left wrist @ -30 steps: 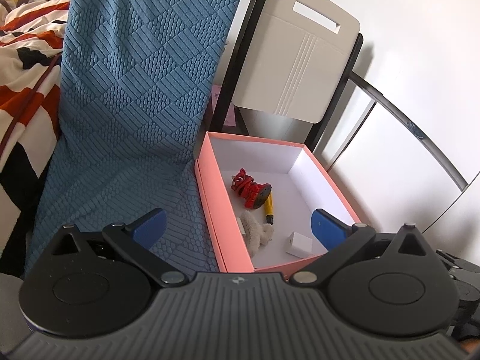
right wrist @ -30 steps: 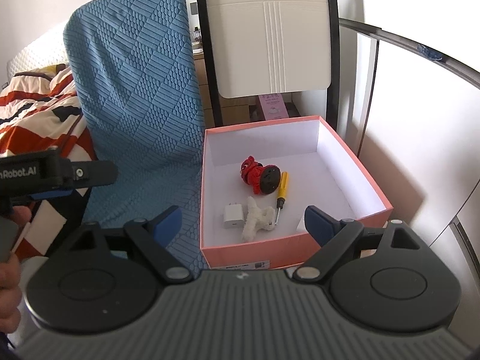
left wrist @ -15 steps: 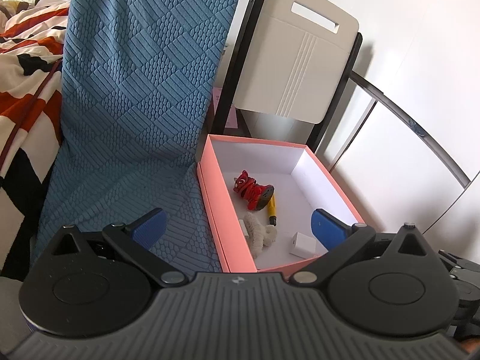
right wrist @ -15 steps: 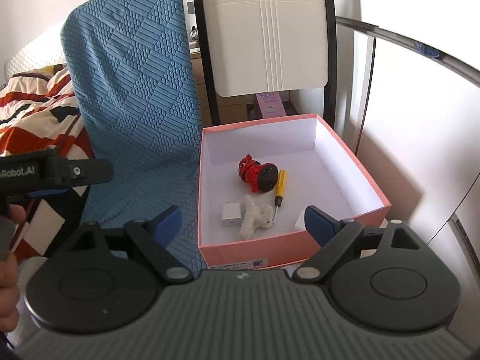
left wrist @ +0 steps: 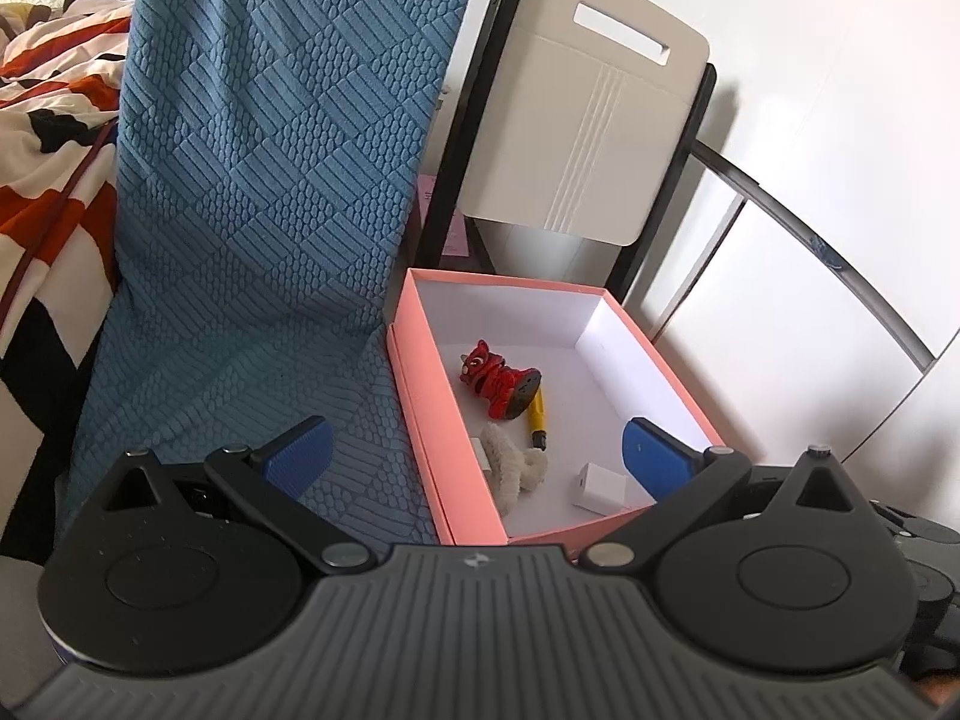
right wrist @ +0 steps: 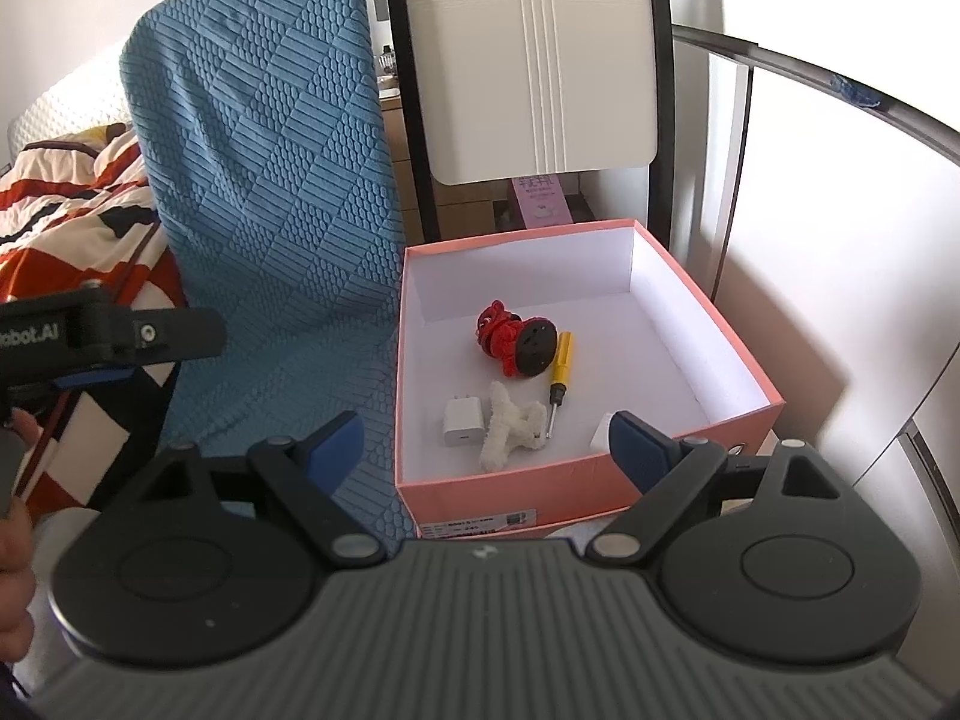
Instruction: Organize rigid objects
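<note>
**Both tongs hang open over the pink box, five small things inside**

My right tongs (right wrist: 483, 441) hang spread wide with nothing between the blue pads, tilted down over the near wall of the pink box (right wrist: 750, 414). My left tongs (left wrist: 474, 453) are likewise released and empty, hovering over the box's left front corner, one pad above the blue textured cushion (left wrist: 270, 210) and the other above the box floor.

Nearest my right tongs, just past the near wall, lie a white charger (right wrist: 461, 421), a fuzzy white toy (right wrist: 510, 429) touching it on the right, and a second white block (right wrist: 600, 438) half hidden behind my right pad. A little farther in, the yellow screwdriver (right wrist: 561, 369) points its tip back toward me beside the fuzzy toy. Beyond it the red figure (right wrist: 516, 339) lies tipped on its side, its dark base against the screwdriver handle. The far half of the box is bare. Behind it stands a white folding chair (right wrist: 540, 72).

The risk, as I judge it, is crowding: the charger, toy and screwdriver tip sit so close that a closing grip could pinch two at once or drag a neighbour. The high near wall could also catch a pad on a steep reach, tipping or shoving the light box. The hidden block is the hardest to aim for from the right view.
</note>
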Motion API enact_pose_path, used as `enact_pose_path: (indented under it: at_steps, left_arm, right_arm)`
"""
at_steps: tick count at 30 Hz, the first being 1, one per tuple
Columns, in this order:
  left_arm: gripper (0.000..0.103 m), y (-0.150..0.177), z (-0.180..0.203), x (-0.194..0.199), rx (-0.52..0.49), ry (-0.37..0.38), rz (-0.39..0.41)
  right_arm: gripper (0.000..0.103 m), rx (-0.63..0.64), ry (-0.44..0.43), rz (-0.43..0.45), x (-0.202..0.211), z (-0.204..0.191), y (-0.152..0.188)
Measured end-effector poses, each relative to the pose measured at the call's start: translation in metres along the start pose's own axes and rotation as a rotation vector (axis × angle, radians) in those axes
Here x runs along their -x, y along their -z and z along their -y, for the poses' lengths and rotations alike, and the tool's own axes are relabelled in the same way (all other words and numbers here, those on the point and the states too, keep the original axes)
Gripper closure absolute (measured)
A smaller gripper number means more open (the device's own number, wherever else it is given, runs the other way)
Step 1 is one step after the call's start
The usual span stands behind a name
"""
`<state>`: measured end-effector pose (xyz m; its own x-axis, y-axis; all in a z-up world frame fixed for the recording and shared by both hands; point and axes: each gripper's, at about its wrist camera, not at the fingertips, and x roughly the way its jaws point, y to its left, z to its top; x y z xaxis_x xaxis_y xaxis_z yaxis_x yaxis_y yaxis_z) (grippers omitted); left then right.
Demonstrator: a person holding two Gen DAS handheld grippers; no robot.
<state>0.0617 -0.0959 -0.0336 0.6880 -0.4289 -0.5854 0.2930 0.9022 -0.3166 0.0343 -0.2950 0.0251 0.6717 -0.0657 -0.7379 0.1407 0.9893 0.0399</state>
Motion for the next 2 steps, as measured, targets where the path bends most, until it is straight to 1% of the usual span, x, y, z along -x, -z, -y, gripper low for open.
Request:
enact_pose_path:
  at_steps: [2]
  left_arm:
    - [0.000,0.0003,-0.0001,-0.0004,-0.001,0.007,-0.004]
  right_arm:
    - [0.013,0.000,0.000,0.001,0.0003,0.0000,0.0001]
